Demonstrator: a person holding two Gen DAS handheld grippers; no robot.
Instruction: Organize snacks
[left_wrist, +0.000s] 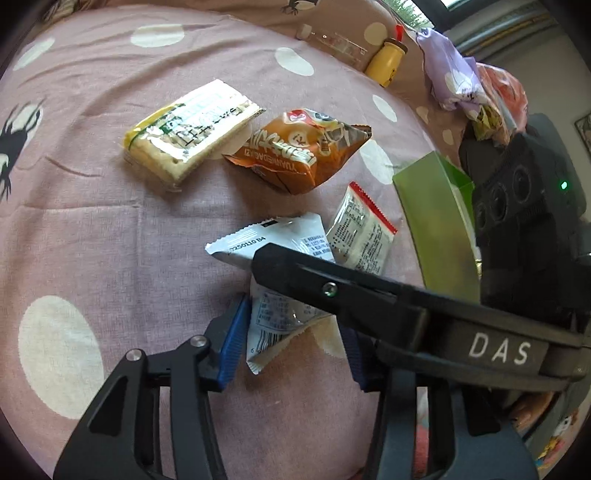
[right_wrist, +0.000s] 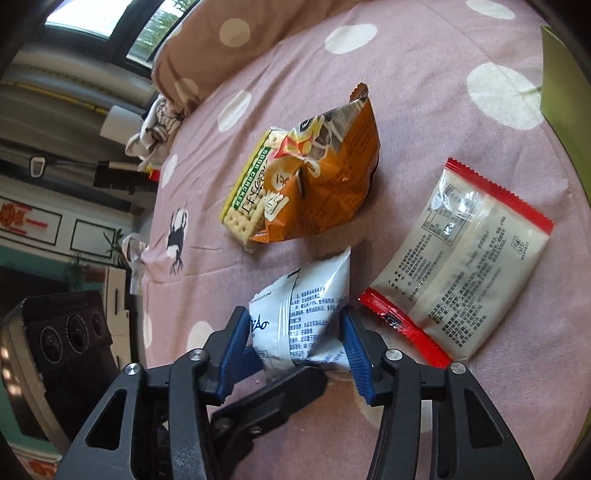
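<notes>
A white snack packet (left_wrist: 273, 280) (right_wrist: 306, 317) lies on the pink dotted bedspread (left_wrist: 110, 221). My left gripper (left_wrist: 291, 332) is open with its blue pads on either side of the packet. My right gripper (right_wrist: 295, 343) is also open, straddling the same packet from the other side; its arm crosses the left wrist view. A red-edged clear packet (left_wrist: 362, 232) (right_wrist: 458, 266), an orange bag (left_wrist: 299, 151) (right_wrist: 328, 177) and a soda cracker pack (left_wrist: 188, 133) (right_wrist: 243, 199) lie beyond. A green box (left_wrist: 436, 229) stands at the right.
A yellow bottle (left_wrist: 386, 61), a clear tube (left_wrist: 332, 38) and a purple bag (left_wrist: 450, 74) lie at the far edge by the pillow (right_wrist: 207, 55). The green box also shows at the right wrist view's edge (right_wrist: 554, 74).
</notes>
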